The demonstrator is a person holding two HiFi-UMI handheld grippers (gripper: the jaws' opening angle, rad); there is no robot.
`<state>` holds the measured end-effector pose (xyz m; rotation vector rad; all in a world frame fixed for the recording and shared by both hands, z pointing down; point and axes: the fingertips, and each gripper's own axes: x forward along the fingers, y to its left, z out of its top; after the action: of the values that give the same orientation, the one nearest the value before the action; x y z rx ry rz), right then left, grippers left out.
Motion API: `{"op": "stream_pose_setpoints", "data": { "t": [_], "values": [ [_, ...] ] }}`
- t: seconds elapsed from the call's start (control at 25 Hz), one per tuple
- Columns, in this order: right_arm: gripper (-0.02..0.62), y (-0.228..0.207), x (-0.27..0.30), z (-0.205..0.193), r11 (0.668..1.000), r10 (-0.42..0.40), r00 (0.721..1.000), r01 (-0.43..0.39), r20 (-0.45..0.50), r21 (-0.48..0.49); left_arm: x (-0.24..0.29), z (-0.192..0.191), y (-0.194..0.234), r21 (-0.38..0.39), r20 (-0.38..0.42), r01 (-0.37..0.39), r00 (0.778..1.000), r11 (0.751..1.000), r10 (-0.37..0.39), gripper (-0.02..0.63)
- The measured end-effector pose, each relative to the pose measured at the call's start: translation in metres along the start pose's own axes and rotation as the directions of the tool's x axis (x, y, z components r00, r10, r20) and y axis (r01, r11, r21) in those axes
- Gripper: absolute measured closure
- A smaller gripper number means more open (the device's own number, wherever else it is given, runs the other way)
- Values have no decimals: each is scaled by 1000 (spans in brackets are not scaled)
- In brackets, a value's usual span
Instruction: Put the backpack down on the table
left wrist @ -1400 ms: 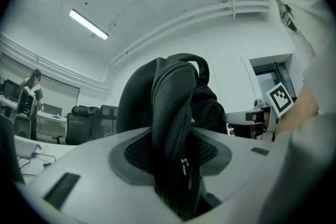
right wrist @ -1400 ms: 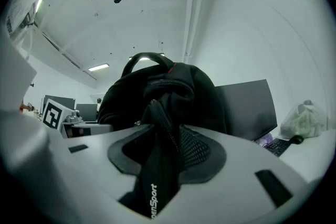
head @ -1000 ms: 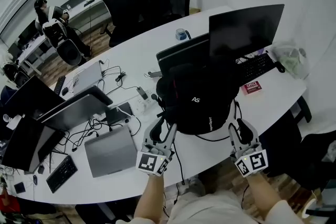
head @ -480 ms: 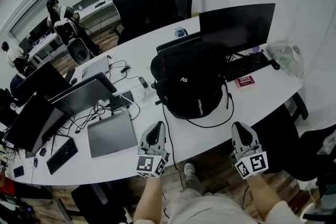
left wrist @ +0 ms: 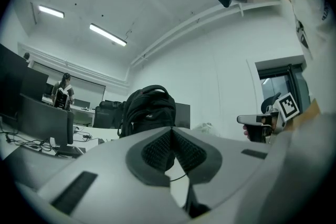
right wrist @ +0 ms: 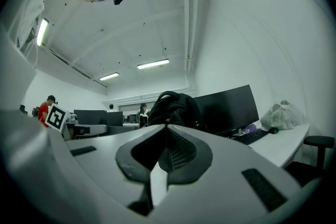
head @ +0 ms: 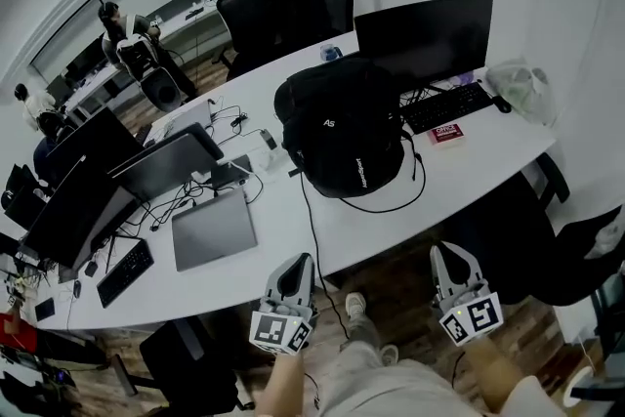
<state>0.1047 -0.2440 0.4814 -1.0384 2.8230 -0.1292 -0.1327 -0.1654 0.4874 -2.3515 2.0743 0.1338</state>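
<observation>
The backpack (head: 342, 137) stands upright on the white counter (head: 391, 220). A dark monitor (head: 425, 39) is at its 1 o'clock, and a closed grey laptop (head: 213, 229) lies at its 8 o'clock. Both tongs are off the counter, above the floor and well apart from the backpack. The left tongs (head: 293, 271) are at its 6 o'clock, pressed together and holding nothing. The right tongs (head: 449, 261), at its 5 o'clock, have just been closing and now meet, with nothing between them.
</observation>
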Motion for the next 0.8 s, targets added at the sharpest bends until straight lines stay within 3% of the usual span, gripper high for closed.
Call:
{"op": "stream_pose_setpoints", "data": {
  "t": [0.52,0.8],
  "values": [
    [577,17,-79,-4,998,-21,999,22,-30,51,-71,-24,-39,-16,-75,-47,996,999,46,598],
    [577,32,-93,19,996,-6,1000,5,11,91,-70,-2,-52,-26,-79,-35,996,999,32,598]
  ]
}}
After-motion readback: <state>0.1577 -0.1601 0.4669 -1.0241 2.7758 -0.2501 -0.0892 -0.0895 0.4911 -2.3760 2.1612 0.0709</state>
